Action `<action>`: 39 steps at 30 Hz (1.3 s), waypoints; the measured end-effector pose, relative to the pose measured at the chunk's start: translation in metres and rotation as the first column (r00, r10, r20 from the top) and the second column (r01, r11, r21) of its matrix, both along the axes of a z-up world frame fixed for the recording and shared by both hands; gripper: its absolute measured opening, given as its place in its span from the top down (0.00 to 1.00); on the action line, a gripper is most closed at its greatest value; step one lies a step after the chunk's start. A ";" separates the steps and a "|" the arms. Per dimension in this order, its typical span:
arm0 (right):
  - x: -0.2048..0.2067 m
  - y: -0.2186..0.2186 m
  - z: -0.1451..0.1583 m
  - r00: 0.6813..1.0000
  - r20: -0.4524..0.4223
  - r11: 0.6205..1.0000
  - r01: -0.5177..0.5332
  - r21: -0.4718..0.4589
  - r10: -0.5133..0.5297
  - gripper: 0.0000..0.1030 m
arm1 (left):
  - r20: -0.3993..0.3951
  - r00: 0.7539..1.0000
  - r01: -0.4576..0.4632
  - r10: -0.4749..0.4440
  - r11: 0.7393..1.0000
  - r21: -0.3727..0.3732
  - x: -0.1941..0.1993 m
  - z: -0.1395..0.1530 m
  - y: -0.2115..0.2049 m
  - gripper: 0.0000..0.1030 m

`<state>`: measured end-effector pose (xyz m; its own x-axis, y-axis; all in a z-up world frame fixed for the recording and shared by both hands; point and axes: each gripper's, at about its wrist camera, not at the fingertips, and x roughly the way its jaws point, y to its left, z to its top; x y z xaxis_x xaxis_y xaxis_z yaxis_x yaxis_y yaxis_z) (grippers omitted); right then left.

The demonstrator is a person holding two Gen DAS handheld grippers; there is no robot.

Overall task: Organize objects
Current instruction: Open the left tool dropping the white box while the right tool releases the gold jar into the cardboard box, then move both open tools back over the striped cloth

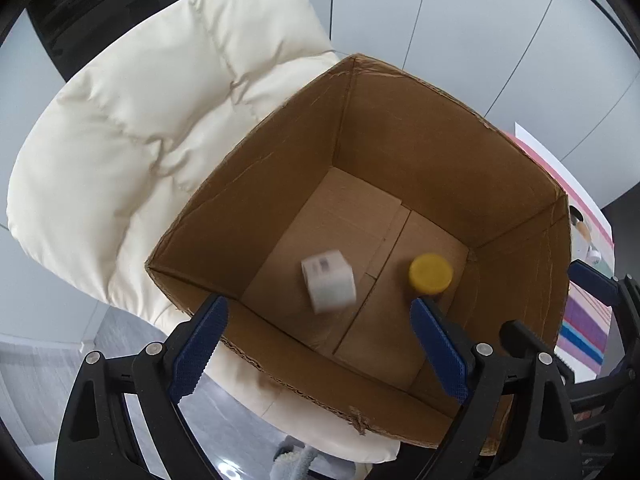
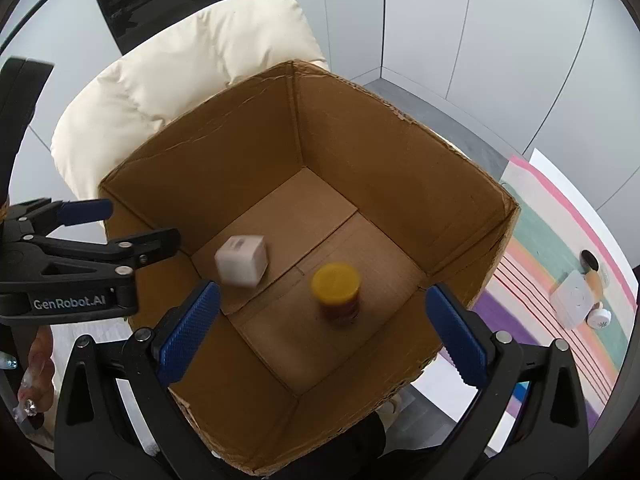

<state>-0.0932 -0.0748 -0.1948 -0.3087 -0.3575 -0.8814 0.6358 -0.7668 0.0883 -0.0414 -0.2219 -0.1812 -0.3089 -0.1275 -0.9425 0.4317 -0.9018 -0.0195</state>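
Observation:
An open cardboard box [image 1: 420, 128] stands on a cream chair. Inside it, over the box floor, a small white cube box [image 1: 329, 282] and a yellow-lidded jar [image 1: 430, 274] both look blurred. My left gripper [image 1: 319, 307] hangs above the box's near rim, jaws wide apart and empty. My right gripper [image 2: 322, 294] is also above the box, wide open and empty, with the jar [image 2: 337, 294] and the white cube [image 2: 241, 261] below it. The left gripper [image 2: 120, 226] shows at the left edge of the right wrist view.
The cream padded chair [image 1: 132, 140] carries the box. To the right lies a striped mat [image 2: 560, 240] with a white square device [image 2: 571, 303] and small round containers [image 2: 599, 317]. A person's hand [image 2: 38, 364] shows at the lower left. Grey wall panels stand behind.

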 end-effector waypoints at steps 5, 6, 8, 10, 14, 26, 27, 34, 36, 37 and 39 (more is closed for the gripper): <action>0.000 0.002 0.002 1.000 -0.001 1.000 0.011 -0.002 -0.011 0.00 | -0.016 1.000 0.001 -0.001 1.000 0.000 0.002 0.005 0.002 0.09; 0.000 0.003 0.002 1.000 -0.004 1.000 0.012 0.000 -0.012 0.00 | -0.017 1.000 0.001 -0.001 1.000 -0.005 0.002 0.006 0.002 0.09; 0.002 0.005 0.003 1.000 -0.009 1.000 0.014 0.005 -0.014 0.00 | -0.021 1.000 0.007 -0.007 1.000 -0.013 0.001 0.007 0.003 0.09; 0.003 0.008 0.004 1.000 -0.010 1.000 0.018 0.007 -0.018 0.00 | -0.019 1.000 0.012 -0.012 1.000 -0.016 0.001 0.007 0.004 0.09; 0.004 0.014 0.006 0.999 -0.008 0.999 0.035 0.010 -0.035 0.00 | -0.019 1.000 0.024 -0.025 1.000 -0.015 0.003 0.010 0.006 0.09; 0.012 0.031 0.007 0.994 0.035 0.994 0.105 0.032 -0.106 0.00 | -0.018 1.000 -0.003 0.002 0.997 -0.077 0.030 0.024 0.002 0.09; 0.015 0.031 0.008 0.994 0.032 0.994 0.101 0.035 -0.103 0.00 | -0.012 1.000 -0.005 0.004 0.996 -0.086 0.034 0.024 0.002 0.09; 0.041 0.044 0.018 0.995 0.033 0.995 0.095 0.023 -0.096 0.00 | 0.008 1.000 -0.014 0.014 0.999 -0.032 0.069 0.019 0.008 0.09; 0.049 0.048 0.020 0.995 0.030 0.995 0.096 0.015 -0.097 0.00 | 0.005 1.000 -0.003 0.003 1.000 -0.021 0.079 0.019 0.013 0.09; 0.053 0.049 0.022 0.995 0.026 0.995 0.096 0.013 -0.097 0.00 | 0.003 1.000 0.003 -0.003 1.000 -0.017 0.083 0.019 0.017 0.09; 0.061 0.053 0.025 0.995 0.022 0.996 0.094 0.008 -0.095 0.00 | -0.007 1.000 0.010 -0.010 1.000 -0.014 0.091 0.020 0.022 0.09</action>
